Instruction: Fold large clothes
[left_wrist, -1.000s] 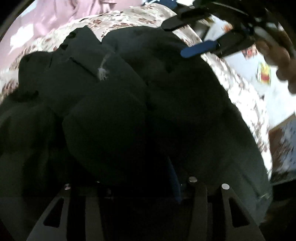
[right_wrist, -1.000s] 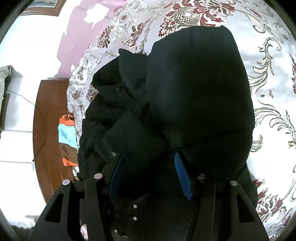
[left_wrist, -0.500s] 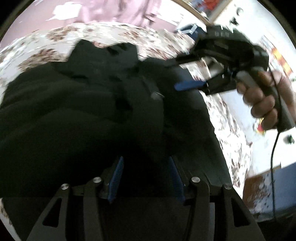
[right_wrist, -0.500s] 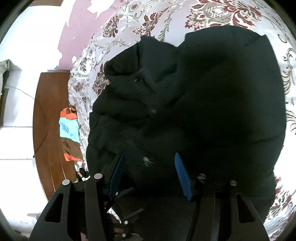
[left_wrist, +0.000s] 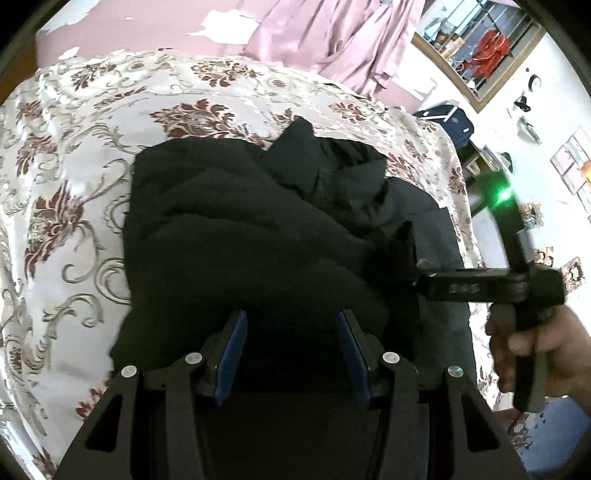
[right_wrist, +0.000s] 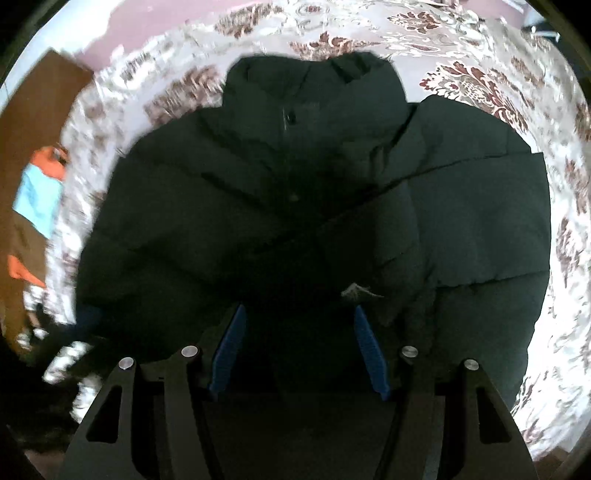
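Jacket (right_wrist: 295, 206), black and puffy, lay partly folded on the flowery bed (left_wrist: 74, 177), both tools, left tool (left_wrist: 291, 347) and right tool (right_wrist: 299, 350), hung loose with nothing held, so next came grabbing an edge to fold again.

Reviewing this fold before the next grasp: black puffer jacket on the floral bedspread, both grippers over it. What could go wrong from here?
1. The black puffer jacket is bulky and bunched; folds may spring back.
2. Right gripper and left gripper hover with nothing pinched; a shallow grab could catch only the shell.
3. It lies near the floral bedspread edge and could slide off.
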